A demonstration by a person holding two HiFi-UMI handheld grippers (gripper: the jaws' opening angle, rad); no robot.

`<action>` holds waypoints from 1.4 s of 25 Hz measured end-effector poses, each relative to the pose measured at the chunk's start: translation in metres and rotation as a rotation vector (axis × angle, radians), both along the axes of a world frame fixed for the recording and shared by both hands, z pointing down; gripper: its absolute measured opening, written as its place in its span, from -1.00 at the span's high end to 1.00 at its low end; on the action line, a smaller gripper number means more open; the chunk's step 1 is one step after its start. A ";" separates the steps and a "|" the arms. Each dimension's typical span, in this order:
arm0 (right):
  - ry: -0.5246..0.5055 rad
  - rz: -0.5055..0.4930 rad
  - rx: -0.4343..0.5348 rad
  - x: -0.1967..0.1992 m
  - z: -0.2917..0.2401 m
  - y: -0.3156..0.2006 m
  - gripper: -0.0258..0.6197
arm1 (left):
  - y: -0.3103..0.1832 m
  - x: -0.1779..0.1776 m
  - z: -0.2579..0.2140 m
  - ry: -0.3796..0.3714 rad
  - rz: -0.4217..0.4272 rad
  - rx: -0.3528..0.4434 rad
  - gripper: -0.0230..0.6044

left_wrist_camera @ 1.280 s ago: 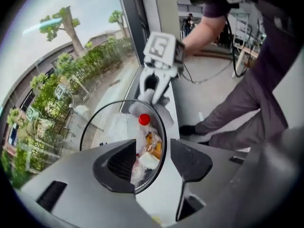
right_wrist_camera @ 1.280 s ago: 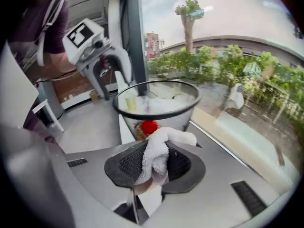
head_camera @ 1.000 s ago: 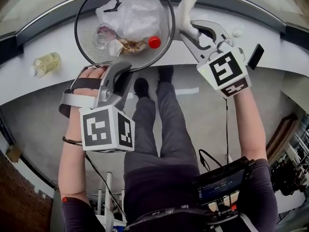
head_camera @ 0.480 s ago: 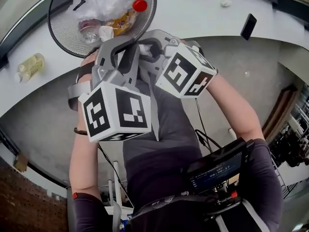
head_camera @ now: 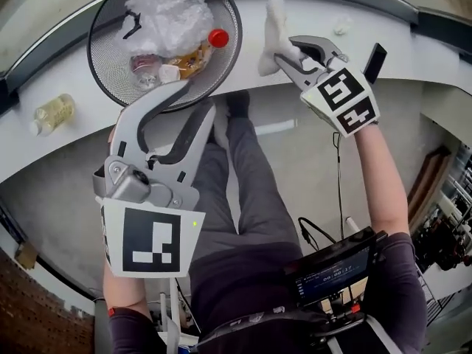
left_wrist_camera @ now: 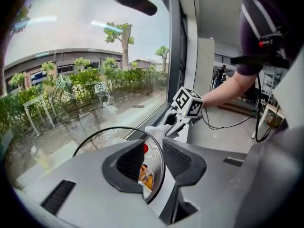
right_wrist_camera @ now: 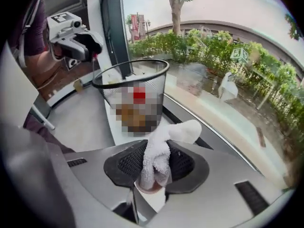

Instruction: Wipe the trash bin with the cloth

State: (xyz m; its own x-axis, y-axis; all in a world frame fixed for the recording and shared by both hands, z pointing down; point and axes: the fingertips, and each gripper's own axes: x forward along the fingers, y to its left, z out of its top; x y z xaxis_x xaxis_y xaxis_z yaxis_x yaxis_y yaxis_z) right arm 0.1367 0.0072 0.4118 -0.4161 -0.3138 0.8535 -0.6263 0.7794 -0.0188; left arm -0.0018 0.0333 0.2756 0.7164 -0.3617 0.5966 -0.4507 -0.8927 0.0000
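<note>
The black mesh trash bin (head_camera: 103, 57) stands on the white ledge and holds clear plastic, a red cap and wrappers. My left gripper (head_camera: 193, 98) reaches up to its near rim. In the left gripper view the bin's rim (left_wrist_camera: 160, 172) runs between the jaws of my left gripper (left_wrist_camera: 153, 160); they have just been opening and the pads stand off it. To the right of the bin, my right gripper (head_camera: 284, 56) is shut on a white cloth (head_camera: 274, 26). The right gripper view shows the cloth (right_wrist_camera: 159, 151) bunched between the pads, with the bin (right_wrist_camera: 130, 72) beyond.
A plastic bottle (head_camera: 53, 109) lies on the ledge (head_camera: 413, 72) left of the bin. A black phone (head_camera: 375, 63) and a small crumpled white scrap (head_camera: 341, 24) lie at the right. A window backs the ledge. The person's legs (head_camera: 251, 190) stand below it.
The right gripper with the cloth has swung from beside the left gripper out to the ledge right of the bin. The left gripper has risen and rolled, its jaws wider around the rim.
</note>
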 end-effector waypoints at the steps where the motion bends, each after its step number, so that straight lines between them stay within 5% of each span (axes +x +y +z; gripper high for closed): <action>1: 0.026 0.019 0.008 0.009 0.006 -0.007 0.59 | 0.000 -0.002 0.000 -0.005 -0.006 -0.004 0.62; 7: 0.062 0.095 -0.009 0.026 0.019 -0.029 0.45 | 0.001 -0.017 0.000 -0.089 -0.009 0.027 0.62; 13: 0.129 0.097 0.090 0.039 -0.032 -0.031 0.45 | -0.002 -0.022 -0.030 -0.057 -0.040 0.063 0.62; 22: -0.198 0.219 0.271 -0.005 -0.258 -0.014 0.45 | -0.016 -0.015 -0.209 0.022 0.020 0.304 0.62; 26: -0.311 0.199 0.321 -0.014 -0.336 0.016 0.49 | -0.001 -0.013 -0.270 0.094 0.003 0.329 0.69; 28: -0.373 0.207 0.357 -0.011 -0.366 0.027 0.91 | 0.005 -0.008 -0.294 0.139 0.008 0.337 0.90; 35: -0.528 0.227 0.409 0.005 -0.415 0.071 0.92 | 0.049 0.025 -0.327 0.212 0.048 0.304 0.93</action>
